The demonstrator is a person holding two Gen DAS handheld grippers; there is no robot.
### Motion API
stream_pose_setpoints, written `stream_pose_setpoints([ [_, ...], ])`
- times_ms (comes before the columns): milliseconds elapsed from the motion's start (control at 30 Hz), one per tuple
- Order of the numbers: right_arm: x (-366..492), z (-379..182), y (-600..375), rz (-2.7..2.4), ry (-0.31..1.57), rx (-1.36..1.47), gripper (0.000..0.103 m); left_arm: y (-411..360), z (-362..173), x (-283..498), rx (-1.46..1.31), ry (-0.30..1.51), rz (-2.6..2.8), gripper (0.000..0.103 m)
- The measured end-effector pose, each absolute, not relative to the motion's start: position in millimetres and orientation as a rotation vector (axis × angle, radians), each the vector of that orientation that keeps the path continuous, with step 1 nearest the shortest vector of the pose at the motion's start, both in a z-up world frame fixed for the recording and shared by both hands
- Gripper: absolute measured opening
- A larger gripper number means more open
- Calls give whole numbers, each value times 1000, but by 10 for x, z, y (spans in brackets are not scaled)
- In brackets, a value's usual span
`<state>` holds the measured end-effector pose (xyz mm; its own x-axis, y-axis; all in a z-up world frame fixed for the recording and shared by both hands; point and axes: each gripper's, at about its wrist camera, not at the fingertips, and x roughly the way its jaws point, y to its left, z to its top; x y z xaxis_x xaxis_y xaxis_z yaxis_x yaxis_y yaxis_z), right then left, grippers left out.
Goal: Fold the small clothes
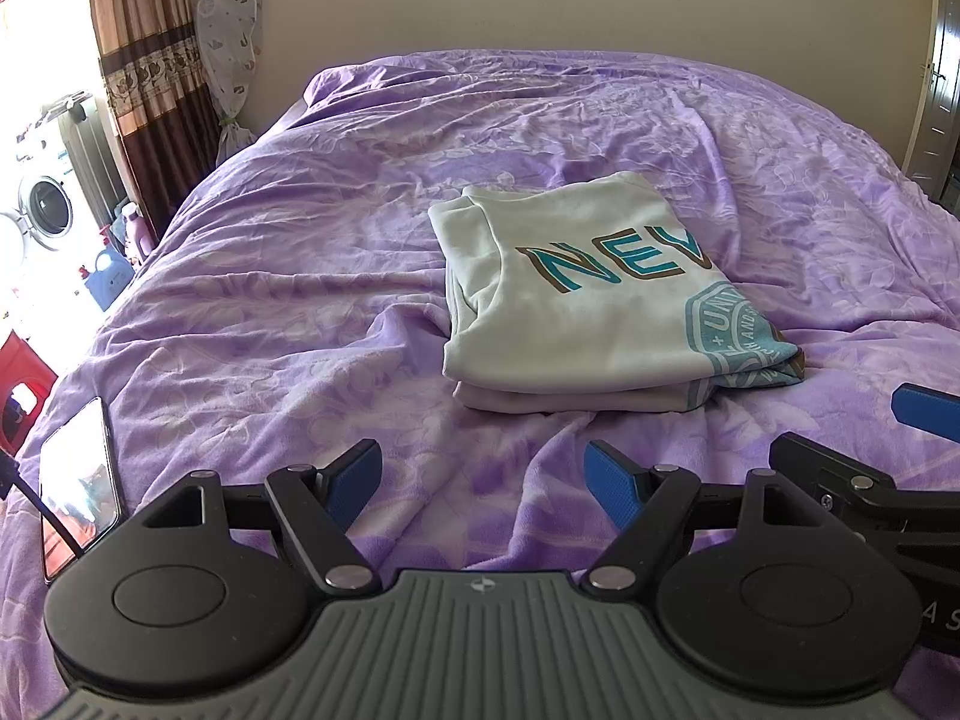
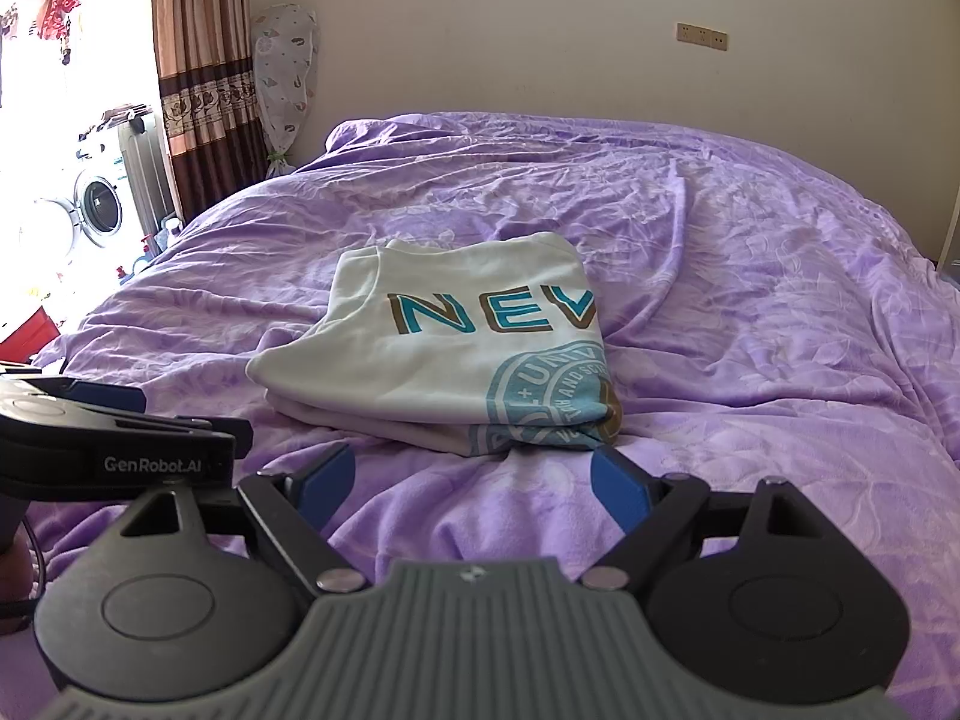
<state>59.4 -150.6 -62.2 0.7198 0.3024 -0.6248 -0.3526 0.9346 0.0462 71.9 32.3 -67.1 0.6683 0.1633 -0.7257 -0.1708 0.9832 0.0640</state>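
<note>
A white T-shirt with teal "NEV" lettering and a teal round emblem lies folded into a compact rectangle on the purple bedspread. It also shows in the right wrist view. My left gripper is open and empty, low over the bedspread, a short way in front of the shirt's near edge. My right gripper is open and empty, its right fingertip close to the shirt's near right corner. Each gripper shows at the edge of the other's view.
A phone with a cable lies on the bed at the near left. A curtain, a washing machine and bottles stand beyond the bed's left side. A wall runs behind the bed.
</note>
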Motion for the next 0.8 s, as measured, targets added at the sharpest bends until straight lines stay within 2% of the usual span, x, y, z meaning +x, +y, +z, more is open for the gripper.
stream_pose_setpoints([
  [800,590,-626,-1495,362,675,-79,82,328,-666,722,-11,817,182,90],
])
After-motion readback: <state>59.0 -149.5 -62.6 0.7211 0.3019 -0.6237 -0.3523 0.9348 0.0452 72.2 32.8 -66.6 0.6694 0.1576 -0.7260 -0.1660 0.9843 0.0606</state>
